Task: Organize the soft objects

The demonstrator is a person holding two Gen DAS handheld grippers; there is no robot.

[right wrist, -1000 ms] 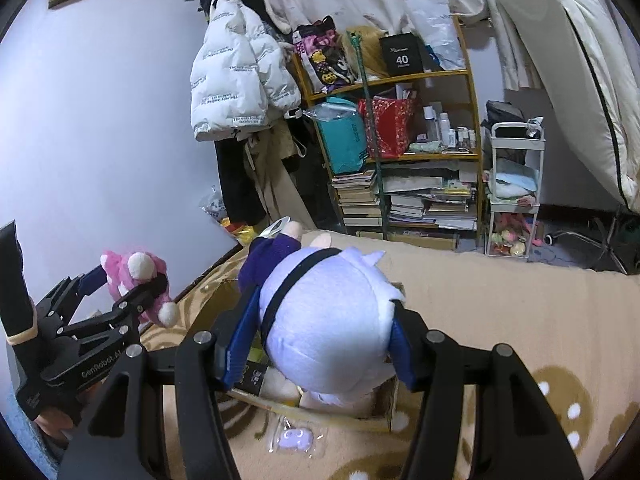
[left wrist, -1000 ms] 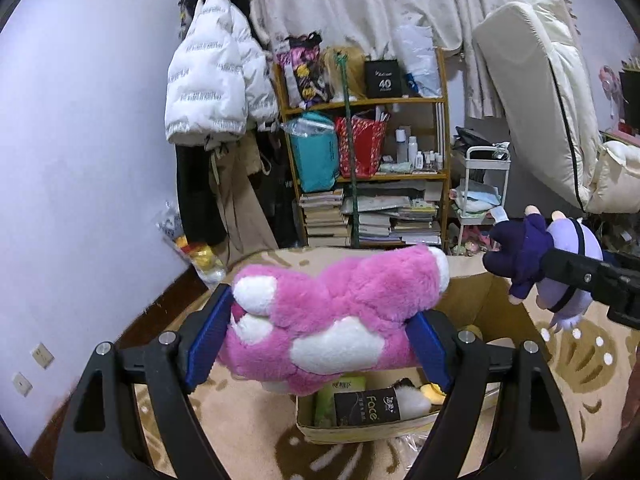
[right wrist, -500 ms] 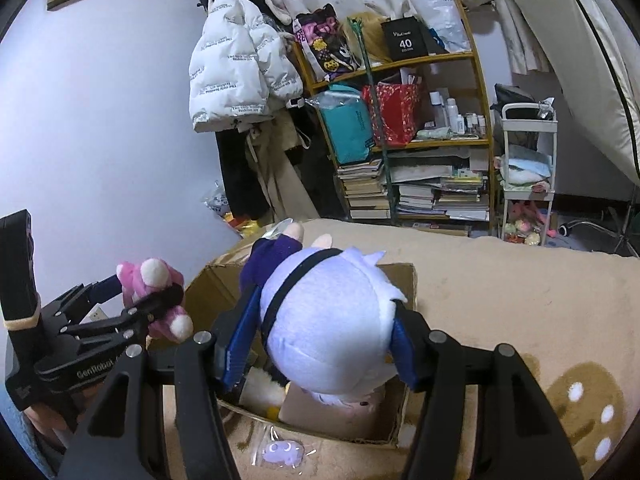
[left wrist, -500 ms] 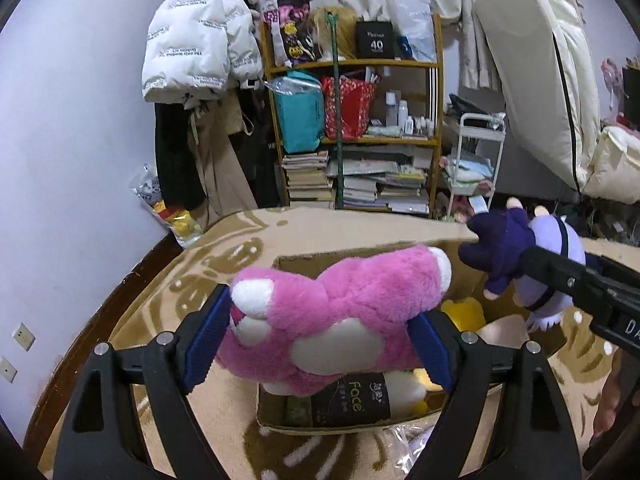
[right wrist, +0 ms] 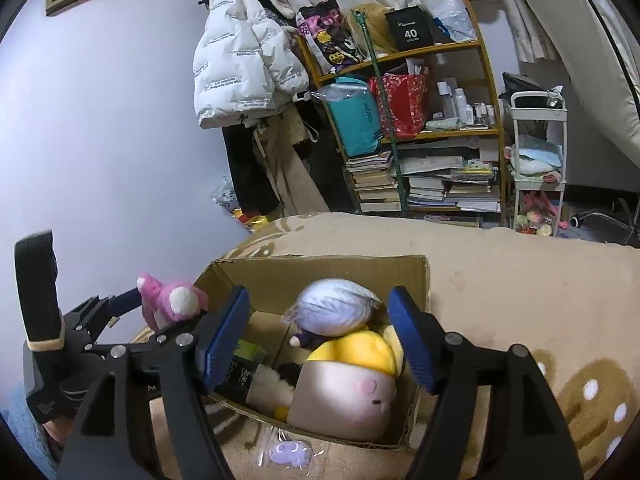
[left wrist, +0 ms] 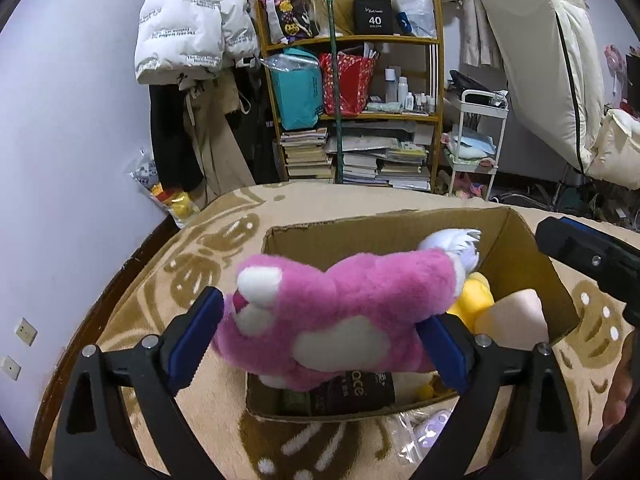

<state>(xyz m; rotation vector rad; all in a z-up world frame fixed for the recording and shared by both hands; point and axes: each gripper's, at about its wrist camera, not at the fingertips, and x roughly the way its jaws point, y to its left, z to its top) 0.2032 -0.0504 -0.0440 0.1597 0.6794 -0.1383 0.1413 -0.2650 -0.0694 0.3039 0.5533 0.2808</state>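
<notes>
Left hand-held gripper (left wrist: 320, 340) clenched on the pink plush (left wrist: 340, 312); blue pads press its two ends. Plush lies crosswise between the pads, long axis left to right, white patches facing the camera. It hangs over the near-left part of the cardboard box (left wrist: 516, 248), not yet inside; its right end overlaps the opening, its left end reaches past the left wall. From the right wrist view the pink plush (right wrist: 170, 300) sits just outside the box's left corner, above rim level.

Right hand-held gripper (right wrist: 320, 336) released, jaws spread wide, nothing between them. It hovers over the near side of the box (right wrist: 400, 268). Directly ahead and below, inside the box: the purple-haired doll (right wrist: 334, 308), resting on top of a yellow-and-beige plush (right wrist: 352, 376). No contact between doll and pads.

Box stands on the tan patterned blanket (left wrist: 224, 240). A dark package with lettering (left wrist: 352, 392) fills the near-left corner of the box, under the pink plush. Small clear bag with a purple charm (right wrist: 286, 452) lies on the blanket just outside the near wall.

Judgement: the coming move belongs to the left side. The free room appears to be on the box's left half, so the plush needs to travel right and down. Its crosswise axis roughly matches the box's width; dropped as held, the left end could catch the rim.
</notes>
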